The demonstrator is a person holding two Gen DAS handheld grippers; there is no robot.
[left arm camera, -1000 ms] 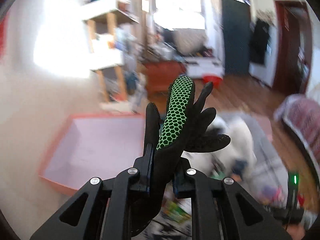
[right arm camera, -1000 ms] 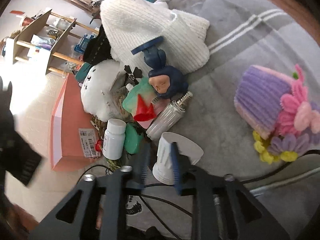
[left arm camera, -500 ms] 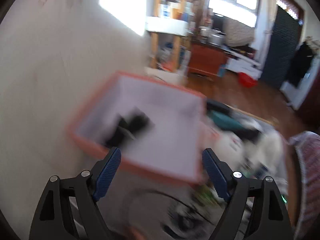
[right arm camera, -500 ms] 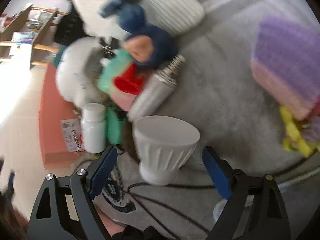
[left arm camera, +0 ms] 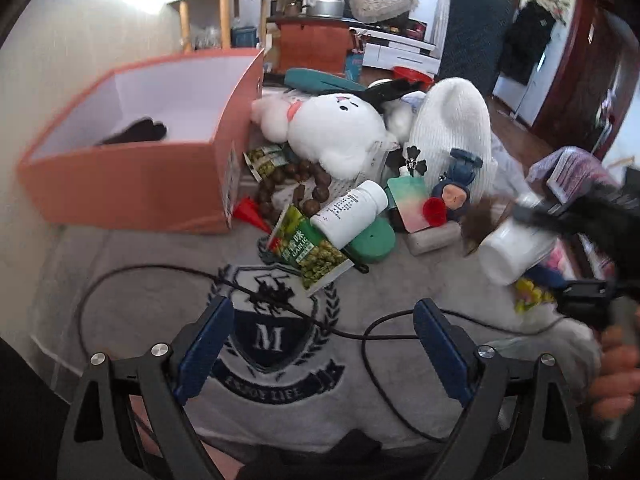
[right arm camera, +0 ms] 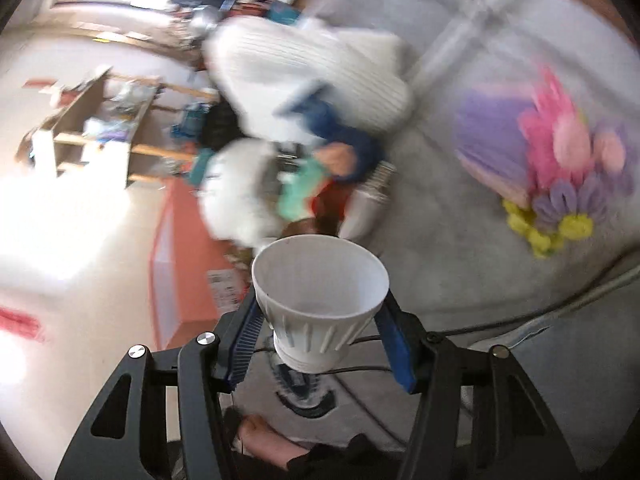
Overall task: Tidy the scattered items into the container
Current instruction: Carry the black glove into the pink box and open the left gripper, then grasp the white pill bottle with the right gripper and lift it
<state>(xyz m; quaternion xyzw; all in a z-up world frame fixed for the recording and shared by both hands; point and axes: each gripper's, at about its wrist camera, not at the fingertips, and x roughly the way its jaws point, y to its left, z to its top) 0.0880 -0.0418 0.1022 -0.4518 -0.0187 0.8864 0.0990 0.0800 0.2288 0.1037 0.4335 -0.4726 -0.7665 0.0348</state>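
An orange box [left arm camera: 132,188] with a white inside stands at the left, with a black glove [left arm camera: 138,131] lying in it. My left gripper [left arm camera: 320,344] is open and empty above the grey rug, in front of the pile. My right gripper [right arm camera: 320,344] is shut on a white ribbed cup [right arm camera: 320,300] and holds it off the rug; the cup also shows at the right of the left wrist view [left arm camera: 516,250]. The pile beside the box holds a white plush [left arm camera: 332,132], a white knit hat [left arm camera: 452,136], a pill bottle [left arm camera: 348,214] and a green snack packet [left arm camera: 308,250].
A purple knit hat with pink and yellow flowers [right arm camera: 540,160] lies on the rug to the right. Black cables [left arm camera: 280,300] cross the rug near my left gripper. A wooden shelf [left arm camera: 200,8] and a cabinet [left arm camera: 316,44] stand behind the box.
My left gripper let the black glove go into the box, opened and swung back over the rug. My right gripper opened, closed on the white cup and lifted it.
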